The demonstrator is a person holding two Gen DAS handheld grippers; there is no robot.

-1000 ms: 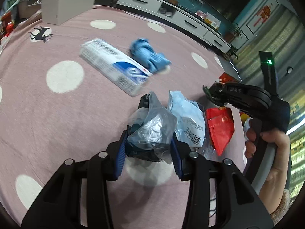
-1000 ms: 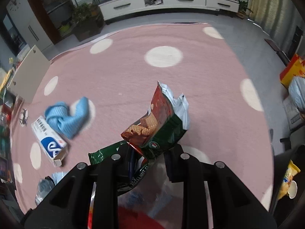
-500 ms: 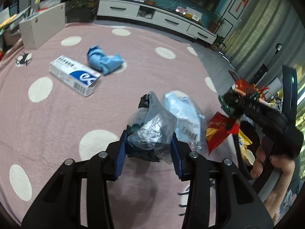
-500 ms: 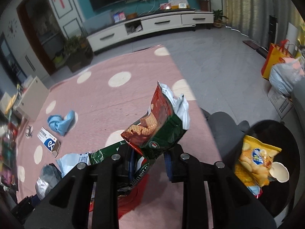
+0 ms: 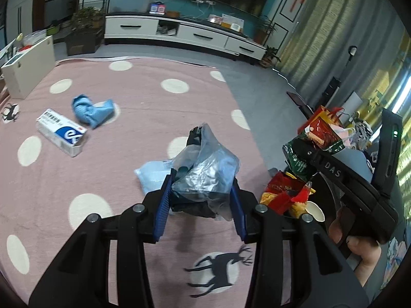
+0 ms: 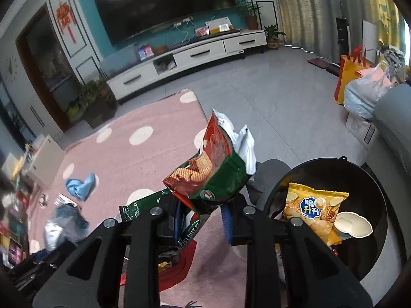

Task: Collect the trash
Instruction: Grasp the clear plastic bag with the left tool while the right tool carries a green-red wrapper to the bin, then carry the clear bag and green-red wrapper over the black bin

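Observation:
My left gripper [image 5: 200, 200] is shut on a crumpled clear plastic bag [image 5: 205, 172] with dark stuff inside, held above the pink rug. My right gripper [image 6: 203, 220] is shut on red and green snack wrappers [image 6: 210, 172], held just left of a black trash bin [image 6: 370, 179]. The bin holds a yellow chip bag [image 6: 313, 208] and a white paper cup [image 6: 352, 228]. In the left wrist view the right gripper [image 5: 303, 151] with its wrappers [image 5: 321, 136] is at the right. A pale blue packet [image 5: 151, 177], a white and blue box [image 5: 61, 131] and a blue cloth [image 5: 90, 110] lie on the rug.
The pink dotted rug [image 5: 128, 89] covers the floor. A white TV cabinet [image 5: 179, 33] stands at the far wall, a white box [image 5: 28, 64] at the rug's left edge. Bags [image 6: 359, 87] and a grey sofa [image 6: 393, 128] stand right of the bin.
Both grippers rose and swung right with their loads. The trash bin came into the right wrist view, and the rug items now lie farther away.

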